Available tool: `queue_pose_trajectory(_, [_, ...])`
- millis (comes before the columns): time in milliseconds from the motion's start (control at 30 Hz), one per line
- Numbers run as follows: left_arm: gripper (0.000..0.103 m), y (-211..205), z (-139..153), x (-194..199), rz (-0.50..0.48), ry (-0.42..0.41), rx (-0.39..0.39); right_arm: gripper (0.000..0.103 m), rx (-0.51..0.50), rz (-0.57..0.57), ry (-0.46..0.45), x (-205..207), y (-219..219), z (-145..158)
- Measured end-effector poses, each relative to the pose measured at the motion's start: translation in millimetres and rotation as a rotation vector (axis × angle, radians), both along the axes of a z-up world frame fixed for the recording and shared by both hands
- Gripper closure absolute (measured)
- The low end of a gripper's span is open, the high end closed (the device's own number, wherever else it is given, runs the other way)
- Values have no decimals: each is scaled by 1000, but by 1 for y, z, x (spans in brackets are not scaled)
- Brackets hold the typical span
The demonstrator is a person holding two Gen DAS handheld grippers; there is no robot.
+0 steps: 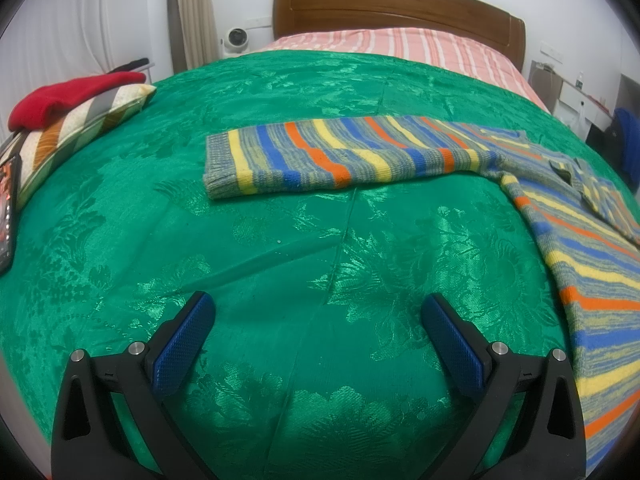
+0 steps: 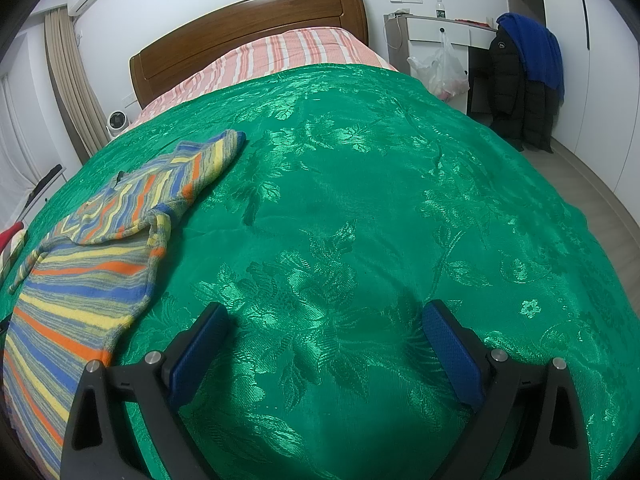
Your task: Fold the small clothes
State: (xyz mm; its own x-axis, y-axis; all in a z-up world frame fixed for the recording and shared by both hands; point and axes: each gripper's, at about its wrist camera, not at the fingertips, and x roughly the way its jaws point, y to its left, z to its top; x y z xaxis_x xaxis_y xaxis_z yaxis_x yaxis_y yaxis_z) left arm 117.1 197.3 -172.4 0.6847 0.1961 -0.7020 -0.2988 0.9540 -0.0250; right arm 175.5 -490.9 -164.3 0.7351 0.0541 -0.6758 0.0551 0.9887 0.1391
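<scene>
A small striped knit sweater [image 1: 580, 248] in blue, yellow, orange and grey lies flat on the green bedspread [image 1: 280, 240]. In the left wrist view one sleeve [image 1: 320, 156] stretches out to the left, ahead of my left gripper [image 1: 318, 312], which is open and empty above bare bedspread. In the right wrist view the sweater [image 2: 80, 280] lies at the left, with its other sleeve [image 2: 200, 172] folded over the chest. My right gripper [image 2: 326, 320] is open and empty over the bedspread [image 2: 360, 200], to the right of the sweater.
A striped pillow [image 1: 76, 132] with a red garment [image 1: 68, 96] on it and a phone [image 1: 8, 208] lie at the bed's left edge. A wooden headboard [image 1: 400, 8] stands at the far end. A desk [image 2: 440, 32], plastic bag [image 2: 444, 68] and hanging jackets [image 2: 524, 80] stand right.
</scene>
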Motion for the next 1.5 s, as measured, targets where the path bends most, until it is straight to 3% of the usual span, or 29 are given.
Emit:
queue_pose_trajectory(500, [0,0,0,0,0,3,0,6,0,-1,0,0,-1,0])
queue_pose_trajectory(633, [1,4,12,3,-15,94,-19,6,0,-1,-1,0,-1,0])
queue_pose_trajectory(667, [1,9,21,4,-19,108,-53,6,0,-1,-1,0,-1,0])
queue_pose_trajectory(733, [1,31,42,1,2,51,-146,5,0,0,-1,0,0,0])
queue_pose_trajectory(833, [1,94,74,7,96,-32,-354,5,3,3,-3,0,0,1])
queue_pose_trajectory(900, [1,128,78,18,148,-36,-435,5,5,4,-5,-1,0,2])
queue_pose_trajectory(1000, [1,165,69,43,220,31,-462,5,6,3,-9,-1,1,2])
queue_pose_trajectory(1100, [4,165,47,71,187,143,-492,5,6,3,-10,-1,1,1])
queue_pose_trajectory(1200, [18,141,31,96,122,219,-465,5,3,2,-8,-1,1,1])
queue_pose_trajectory(1233, [31,134,30,100,118,226,-445,5,1,2,-6,-1,1,1])
queue_pose_trajectory(1267, [63,126,30,105,110,231,-416,5,-1,2,-5,-1,1,1])
queue_pose_trajectory(1300, [87,118,32,109,100,243,-397,5,-2,1,-5,-1,1,1])
queue_pose_trajectory(1333, [98,112,34,113,89,258,-401,5,-3,1,-4,-1,1,1])
queue_pose_trajectory(1400, [99,96,58,119,63,222,-362,5,-3,1,-5,-1,1,1])
queue_pose_trajectory(1500, [99,51,120,132,-60,124,-269,5,-3,1,-6,-1,1,1])
